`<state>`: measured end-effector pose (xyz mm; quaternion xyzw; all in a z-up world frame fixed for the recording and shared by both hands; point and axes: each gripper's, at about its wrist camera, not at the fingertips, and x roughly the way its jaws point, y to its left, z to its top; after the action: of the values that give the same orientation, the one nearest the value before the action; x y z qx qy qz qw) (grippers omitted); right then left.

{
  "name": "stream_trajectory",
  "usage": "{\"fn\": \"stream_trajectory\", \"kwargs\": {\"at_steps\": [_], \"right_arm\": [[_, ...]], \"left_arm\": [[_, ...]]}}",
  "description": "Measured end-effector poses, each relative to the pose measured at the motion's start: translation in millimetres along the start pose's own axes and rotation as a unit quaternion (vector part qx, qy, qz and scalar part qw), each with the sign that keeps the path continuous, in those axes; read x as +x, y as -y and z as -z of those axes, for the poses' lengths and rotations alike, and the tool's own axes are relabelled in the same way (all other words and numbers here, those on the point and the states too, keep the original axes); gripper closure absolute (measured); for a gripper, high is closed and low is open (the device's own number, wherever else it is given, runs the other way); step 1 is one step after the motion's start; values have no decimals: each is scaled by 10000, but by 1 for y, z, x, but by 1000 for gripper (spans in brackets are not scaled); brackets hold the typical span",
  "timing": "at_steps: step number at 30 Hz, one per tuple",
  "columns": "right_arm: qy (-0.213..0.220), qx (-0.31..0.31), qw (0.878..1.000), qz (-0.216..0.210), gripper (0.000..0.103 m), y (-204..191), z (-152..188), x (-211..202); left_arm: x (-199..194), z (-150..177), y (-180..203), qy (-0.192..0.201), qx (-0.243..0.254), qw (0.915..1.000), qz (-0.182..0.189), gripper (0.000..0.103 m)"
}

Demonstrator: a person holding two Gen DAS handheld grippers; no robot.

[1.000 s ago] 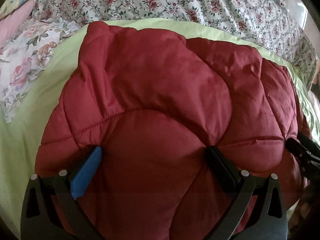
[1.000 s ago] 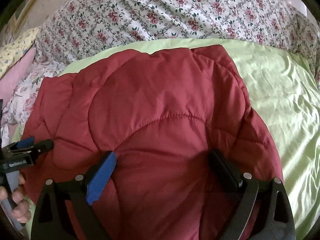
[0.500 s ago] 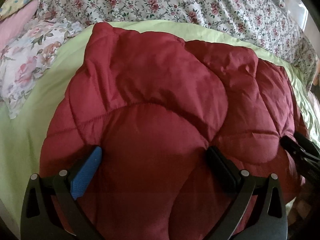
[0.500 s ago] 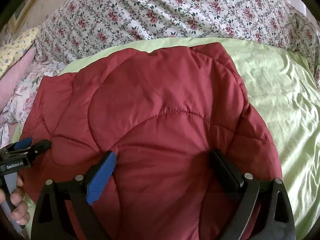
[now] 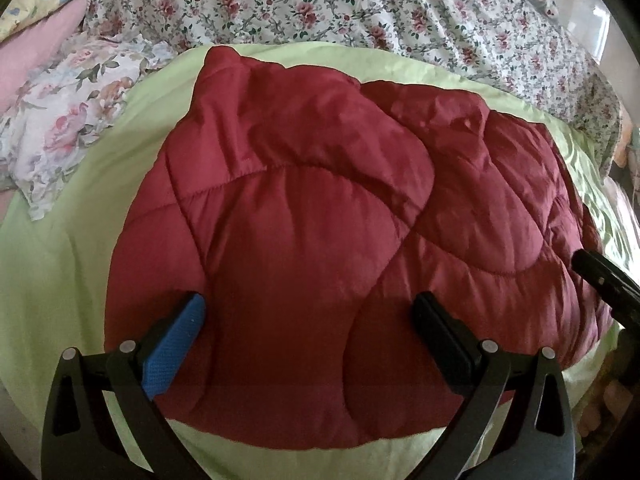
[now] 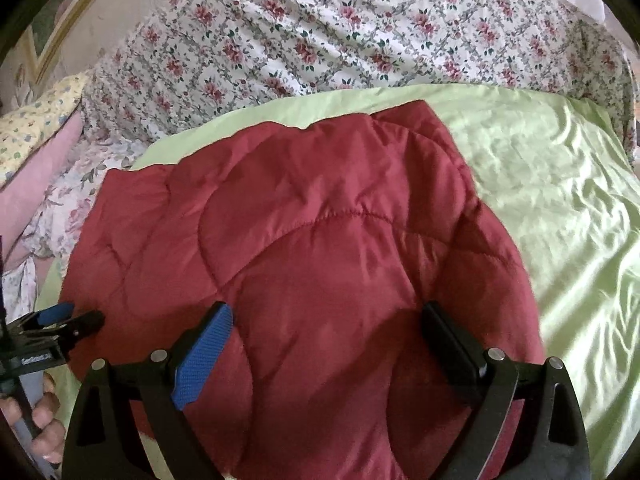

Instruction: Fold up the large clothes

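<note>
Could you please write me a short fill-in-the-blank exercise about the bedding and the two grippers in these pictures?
1. The quilted garment is dark ____.
2. It lies on a pale ____ sheet.
3. The jaws of the left gripper and the right gripper stand ____.
4. The cloth behind the sheet has a ____ print.

Missing words: red; green; open; floral

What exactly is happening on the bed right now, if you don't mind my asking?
A person with a handheld gripper in each hand is folding a quilted dark red padded garment lying bunched on a light green satin sheet. The left gripper and right gripper both have their jaws spread wide above the near edge, gripping nothing.
</note>
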<state>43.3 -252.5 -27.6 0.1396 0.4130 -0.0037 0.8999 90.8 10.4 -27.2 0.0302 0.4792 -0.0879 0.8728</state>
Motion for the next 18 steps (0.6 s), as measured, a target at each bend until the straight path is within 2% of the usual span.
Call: {"fn": "stream_trajectory", "kwargs": {"at_steps": [6, 12, 15, 18], "right_arm": [[-27, -181, 9998, -89, 7, -12, 13, -24], [-367, -638, 9972, -151, 7, -38, 32, -23], [-458, -902, 9948, 111, 6, -49, 37, -12], [-531, -842, 9948, 216, 4, -43, 33, 2]], "left_arm": [[-10, 9, 1, 4, 75, 9999, 81, 0], [-32, 25, 9, 41, 179, 9991, 382, 0], [-39, 28, 14, 105, 278, 9989, 358, 0], [-34, 27, 14, 71, 298, 9990, 316, 0]]}}
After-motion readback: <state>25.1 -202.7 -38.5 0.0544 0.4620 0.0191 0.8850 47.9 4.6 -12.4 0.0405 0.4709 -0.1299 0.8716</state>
